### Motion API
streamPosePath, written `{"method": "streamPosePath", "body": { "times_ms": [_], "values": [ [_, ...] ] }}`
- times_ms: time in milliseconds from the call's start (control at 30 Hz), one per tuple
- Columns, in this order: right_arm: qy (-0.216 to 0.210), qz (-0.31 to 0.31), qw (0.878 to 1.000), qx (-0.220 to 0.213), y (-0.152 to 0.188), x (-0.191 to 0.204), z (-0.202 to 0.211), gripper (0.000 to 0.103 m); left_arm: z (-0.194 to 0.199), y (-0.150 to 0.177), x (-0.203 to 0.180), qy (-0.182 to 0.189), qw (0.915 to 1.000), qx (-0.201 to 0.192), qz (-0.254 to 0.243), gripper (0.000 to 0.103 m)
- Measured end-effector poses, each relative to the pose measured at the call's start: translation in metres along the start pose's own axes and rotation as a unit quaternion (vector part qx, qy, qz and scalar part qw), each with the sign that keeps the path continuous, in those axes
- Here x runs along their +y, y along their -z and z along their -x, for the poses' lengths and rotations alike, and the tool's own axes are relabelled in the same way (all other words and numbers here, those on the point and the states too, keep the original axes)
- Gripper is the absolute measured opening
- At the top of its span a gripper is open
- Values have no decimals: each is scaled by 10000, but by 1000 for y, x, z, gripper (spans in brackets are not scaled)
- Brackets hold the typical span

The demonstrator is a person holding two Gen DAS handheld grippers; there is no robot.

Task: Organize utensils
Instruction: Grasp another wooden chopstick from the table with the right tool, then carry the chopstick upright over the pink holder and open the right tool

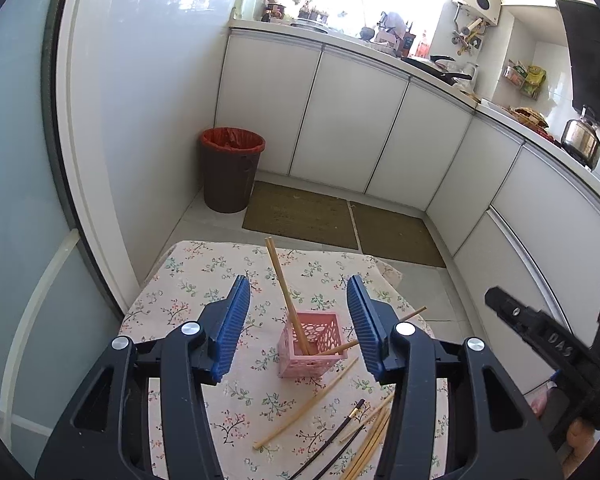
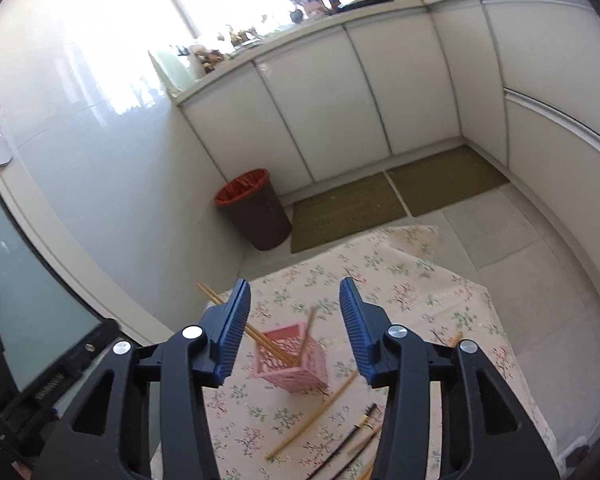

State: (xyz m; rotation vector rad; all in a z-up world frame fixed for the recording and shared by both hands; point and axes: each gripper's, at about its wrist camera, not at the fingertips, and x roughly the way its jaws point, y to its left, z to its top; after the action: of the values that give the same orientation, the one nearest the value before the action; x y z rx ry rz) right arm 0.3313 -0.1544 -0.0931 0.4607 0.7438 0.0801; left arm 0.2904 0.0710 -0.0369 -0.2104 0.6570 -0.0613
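Desk [image 1: 188, 280], draped in a floral cloth, carries all the task's things. Near its middle stands the pink crate [image 1: 311, 344], a small latticed holder, upright and seen between the jaws in both wrist views. Two pale chopsticks [image 1: 286, 292] already lean in it, tips at the bottom and tops tilted away toward the far left; a further stick [image 1: 342, 347] rests across its right rim, only partly in.

Loose sticks [image 1: 308, 404] lie flat on the cloth on the near right of the crate: one long pale stick alone, then a bundle of pale ones with two dark sticks [image 1: 332, 444] beside it, some crossing.

Left gripper [image 1: 298, 324] hovers above the crate, jaws apart, nothing between the pads. Right gripper [image 2: 294, 328] likewise has its jaws apart and empty; a blurred stick [image 2: 311, 322] stands in the crate just below it.

Judged step: fetching the next loose stick. Take the lone pale stick first, since it is clear of the bundle. Close on it near mid-length so it hangs balanced, then tip it end-down into an open corner of the crate. The crate looks light; a sideways knock from a descending stick may tip it, so the free gripper could steady its wall.
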Motion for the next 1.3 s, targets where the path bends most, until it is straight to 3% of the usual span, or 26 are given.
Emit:
{"method": "streamPosePath", "body": {
  "times_ms": [67, 133, 167, 300, 467, 533, 600, 633, 667, 833, 900, 1100, 1300],
  "values": [
    [508, -464, 9951, 707, 8, -39, -36, 52, 4, 1, 0, -22, 10000, -45, 12, 55],
    [979, -984, 9741, 1787, 25, -82, -87, 52, 11, 1, 3, -15, 9999, -149, 61, 60],
    [1165, -1276, 9617, 2126, 35, -101, -106, 51, 14, 1, 4, 3, 9998, -200, 73, 64],
    [1601, -2059, 9319, 2523, 58, -148, -155, 50, 21, -2, 4, 79, 9994, -338, 83, 66],
    [1874, -2409, 9165, 2586, 59, -160, -193, 51, 15, 1, 2, 93, 9995, -290, 17, 68],
    [2037, -2287, 9209, 2413, 52, -152, -201, 53, 10, 2, 4, 74, 9997, -239, 37, 68],
    [2303, -2104, 9203, 2361, 48, -146, -208, 46, 6, 3, 6, 56, 9998, -186, 60, 68],
    [2546, -1929, 9182, 2343, 47, -143, -210, 20, 5, 3, 7, 52, 9998, -165, 66, 68],
    [2568, -1895, 9194, 2298, 46, -143, -211, 11, 4, 4, 7, 50, 9999, -152, 62, 68],
    [2054, -2379, 9294, 1935, 44, -156, -189, 8, 2, 6, 11, 28, 9999, -102, 48, 68],
    [1893, -2257, 9410, 1665, 32, -150, -167, 8, 3, 6, 16, 33, 9999, -97, 107, 68],
    [1394, -1208, 9805, 684, -9, -91, -65, 8, 15, 2, 22, 93, 9994, -226, 239, 68],
    [956, -250, 9951, -101, -39, -21, 31, 8, 25, -1, 23, 185, 9990, -303, 286, 68]
  ]
}}
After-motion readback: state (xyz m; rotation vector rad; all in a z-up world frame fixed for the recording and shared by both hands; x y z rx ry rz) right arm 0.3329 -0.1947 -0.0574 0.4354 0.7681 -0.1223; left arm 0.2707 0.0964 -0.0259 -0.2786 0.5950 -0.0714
